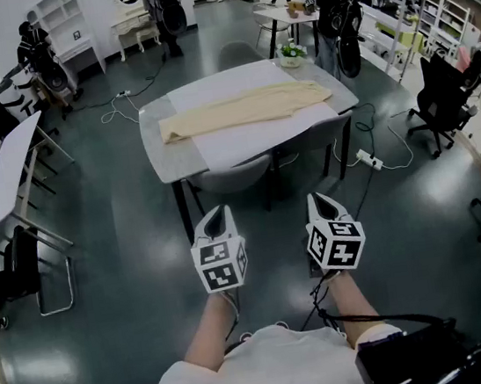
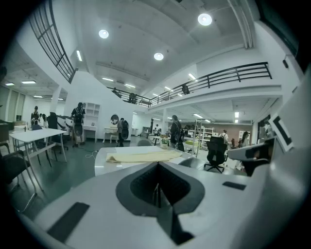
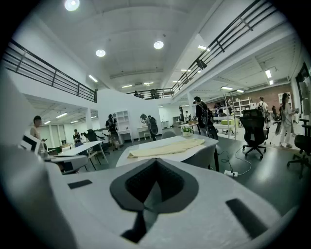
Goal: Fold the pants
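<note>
Cream pants (image 1: 245,107) lie flat and lengthwise across a white table (image 1: 242,142) well ahead of me; they also show in the left gripper view as the pants (image 2: 144,156) and in the right gripper view as the pants (image 3: 165,148). My left gripper (image 1: 217,222) and right gripper (image 1: 324,206) are held side by side in front of my body, short of the table's near edge. Both are shut with nothing between the jaws, which meet in a thin line in each gripper view.
Two grey chairs (image 1: 234,177) are tucked under the table's near side. A small potted plant (image 1: 291,53) stands at the far right corner. A power strip and cables (image 1: 369,160) lie on the floor at right. Other desks (image 1: 7,171), office chairs (image 1: 443,102) and several people surround the area.
</note>
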### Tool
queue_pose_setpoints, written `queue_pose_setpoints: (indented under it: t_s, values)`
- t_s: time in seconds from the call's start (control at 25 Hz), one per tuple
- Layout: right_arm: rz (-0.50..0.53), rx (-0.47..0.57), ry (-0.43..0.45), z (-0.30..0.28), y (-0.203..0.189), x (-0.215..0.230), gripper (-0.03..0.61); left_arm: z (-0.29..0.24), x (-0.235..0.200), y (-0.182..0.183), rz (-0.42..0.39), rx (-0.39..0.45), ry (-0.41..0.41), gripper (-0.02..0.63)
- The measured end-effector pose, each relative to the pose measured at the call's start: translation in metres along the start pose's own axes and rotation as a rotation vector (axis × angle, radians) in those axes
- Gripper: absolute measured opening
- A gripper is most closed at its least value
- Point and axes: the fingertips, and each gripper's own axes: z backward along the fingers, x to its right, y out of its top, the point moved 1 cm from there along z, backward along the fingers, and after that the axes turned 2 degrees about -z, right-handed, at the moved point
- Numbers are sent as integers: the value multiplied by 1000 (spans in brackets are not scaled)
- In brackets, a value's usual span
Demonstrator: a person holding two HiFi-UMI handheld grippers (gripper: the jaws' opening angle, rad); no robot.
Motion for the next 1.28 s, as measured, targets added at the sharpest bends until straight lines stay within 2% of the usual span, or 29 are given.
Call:
queue_pose_setpoints:
  t_s: [0.52, 0.8, 1.28]
  values:
    - [-35, -29, 11, -20, 3, 14, -8, -25, 6, 0, 1, -11, 4, 8]
    - [-40, -30, -22, -23, 4, 56, -8, -50, 34, 0, -26, -19, -10, 8]
    - [-111, -63, -115, -31, -6, 135, -8, -106, 95, -2, -48, -58, -111, 8]
